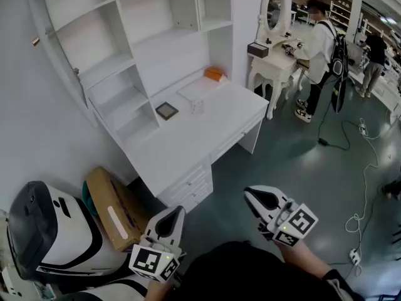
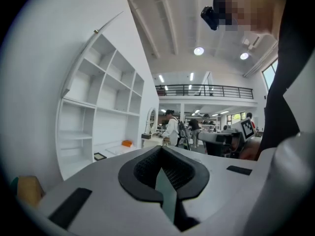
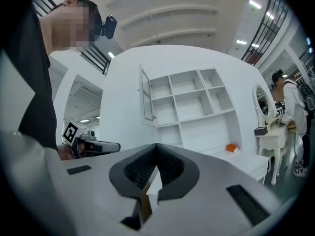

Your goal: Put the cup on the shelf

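A small clear cup (image 1: pixel 197 107) stands on the white desk (image 1: pixel 207 137), in front of the white shelf unit (image 1: pixel 156 36) with its open compartments. Both grippers are held low, well short of the desk and over the floor. My left gripper (image 1: pixel 175 211) points toward the desk's near corner, and its jaws are together with nothing between them. My right gripper (image 1: pixel 251 194) is beside it, also shut and empty. In the left gripper view the shelf unit (image 2: pixel 106 112) shows at the left. In the right gripper view the shelf unit (image 3: pixel 189 102) is straight ahead.
An orange object (image 1: pixel 214 74) and a small dark-framed square (image 1: pixel 166 111) lie on the desk. A cardboard box (image 1: pixel 116 215) and a white-and-black machine (image 1: pixel 50 231) sit at the lower left. A dressing table (image 1: pixel 272 64), a person (image 1: pixel 319 49) and floor cables (image 1: pixel 363 212) are to the right.
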`<state>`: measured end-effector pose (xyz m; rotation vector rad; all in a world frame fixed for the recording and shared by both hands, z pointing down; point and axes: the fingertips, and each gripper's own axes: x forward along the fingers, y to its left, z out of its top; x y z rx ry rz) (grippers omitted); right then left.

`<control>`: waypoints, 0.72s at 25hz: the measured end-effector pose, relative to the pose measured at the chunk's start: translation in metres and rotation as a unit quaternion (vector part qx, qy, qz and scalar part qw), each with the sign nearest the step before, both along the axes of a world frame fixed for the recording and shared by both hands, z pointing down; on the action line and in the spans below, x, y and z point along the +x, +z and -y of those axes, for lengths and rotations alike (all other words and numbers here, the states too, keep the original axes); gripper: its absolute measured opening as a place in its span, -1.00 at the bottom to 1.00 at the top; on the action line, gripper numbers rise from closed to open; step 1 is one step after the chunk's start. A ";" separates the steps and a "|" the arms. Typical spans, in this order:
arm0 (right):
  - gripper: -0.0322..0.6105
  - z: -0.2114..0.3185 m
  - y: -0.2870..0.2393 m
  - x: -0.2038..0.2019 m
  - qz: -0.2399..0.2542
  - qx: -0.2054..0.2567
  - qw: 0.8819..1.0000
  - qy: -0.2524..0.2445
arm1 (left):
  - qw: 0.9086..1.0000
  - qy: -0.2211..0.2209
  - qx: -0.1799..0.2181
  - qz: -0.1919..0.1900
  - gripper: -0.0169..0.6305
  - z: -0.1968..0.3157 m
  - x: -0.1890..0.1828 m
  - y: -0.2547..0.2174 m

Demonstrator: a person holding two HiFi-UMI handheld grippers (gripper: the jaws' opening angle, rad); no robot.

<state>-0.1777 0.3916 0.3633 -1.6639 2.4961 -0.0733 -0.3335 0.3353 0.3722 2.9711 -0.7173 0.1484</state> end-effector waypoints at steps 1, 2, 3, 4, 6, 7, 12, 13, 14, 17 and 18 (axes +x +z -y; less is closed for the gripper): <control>-0.85 -0.001 0.001 0.004 0.006 0.000 1.000 -0.009 | 1.000 -0.001 -0.001 0.000 -0.91 0.000 0.005 0.000; -0.85 -0.002 0.001 0.007 0.012 -0.001 1.000 -0.019 | 1.000 -0.002 -0.002 -0.001 -0.91 0.000 0.011 0.000; -0.85 -0.004 0.002 0.010 0.017 -0.003 0.999 -0.029 | 1.000 -0.003 -0.004 -0.001 -0.91 -0.001 0.017 0.000; -0.85 -0.006 0.003 0.014 0.022 -0.005 0.999 -0.037 | 1.000 -0.004 -0.005 -0.001 -0.91 -0.001 0.024 0.000; -0.85 -0.012 0.004 0.023 0.029 -0.005 0.998 -0.050 | 1.000 -0.001 -0.006 0.002 -0.91 -0.004 0.039 0.001; -0.85 -0.016 0.004 0.029 0.032 -0.004 0.998 -0.054 | 1.000 0.002 -0.005 0.004 -0.91 -0.006 0.048 0.002; -0.85 -0.042 0.014 0.068 0.037 -0.010 0.997 -0.065 | 1.000 0.006 -0.011 0.010 -0.91 -0.016 0.093 0.012; -0.85 -0.048 0.017 0.078 0.038 -0.014 0.997 -0.063 | 1.000 0.005 -0.012 0.011 -0.91 -0.019 0.102 0.014; -0.85 -0.054 0.020 0.087 0.038 -0.017 0.997 -0.061 | 1.000 0.005 -0.013 0.011 -0.91 -0.022 0.111 0.015; -0.85 -0.069 0.029 0.117 0.042 -0.027 0.998 -0.048 | 1.000 0.007 -0.013 0.012 -0.91 -0.029 0.136 0.016; -0.85 -0.073 0.032 0.126 0.046 -0.029 0.998 -0.044 | 1.000 0.010 -0.012 0.015 -0.91 -0.032 0.144 0.016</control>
